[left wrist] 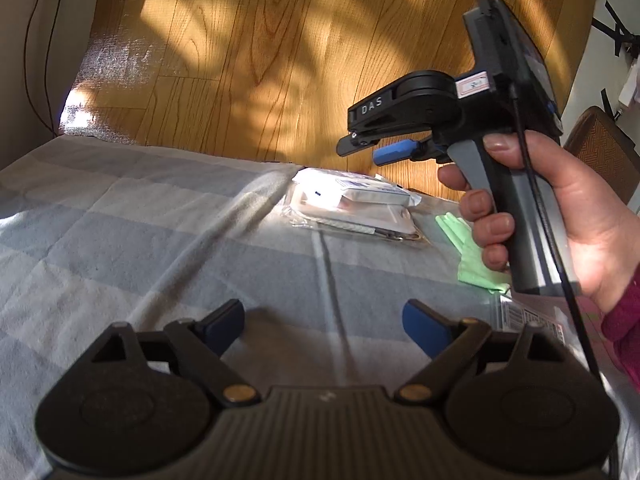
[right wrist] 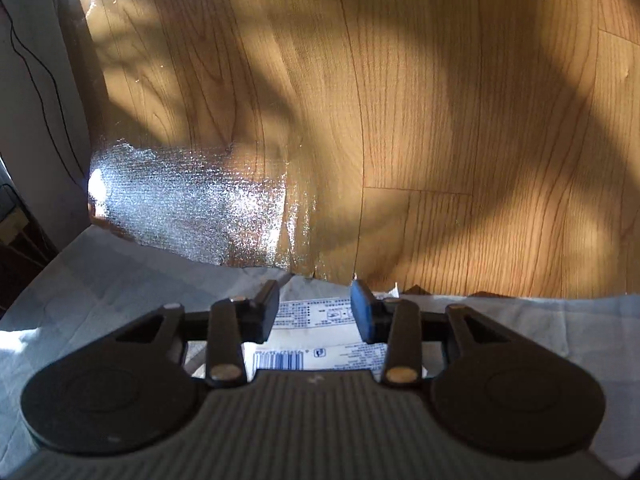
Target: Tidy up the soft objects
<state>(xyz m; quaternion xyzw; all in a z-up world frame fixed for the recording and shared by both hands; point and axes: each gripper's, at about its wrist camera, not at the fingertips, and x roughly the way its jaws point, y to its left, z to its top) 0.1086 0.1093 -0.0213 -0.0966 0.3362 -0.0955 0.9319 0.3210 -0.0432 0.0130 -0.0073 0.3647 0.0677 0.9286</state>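
Several white packaged soft items [left wrist: 352,204] lie stacked on a grey-blue checked cloth [left wrist: 120,220] near its far edge. A green cloth [left wrist: 464,252] lies to their right. My left gripper [left wrist: 324,328] is open and empty, low over the cloth in front of the packs. My right gripper [left wrist: 360,148] hovers above the packs, held by a hand; in its own view it [right wrist: 316,312] is open, with a white printed pack [right wrist: 316,332] below and between the fingers, not gripped.
Wooden floor [right wrist: 400,120] lies beyond the cloth's far edge, with a shiny foil sheet [right wrist: 180,208] at the left. Another labelled bag [left wrist: 528,316] lies at the right under the hand. A wall with a thin cable [left wrist: 32,40] stands at the left.
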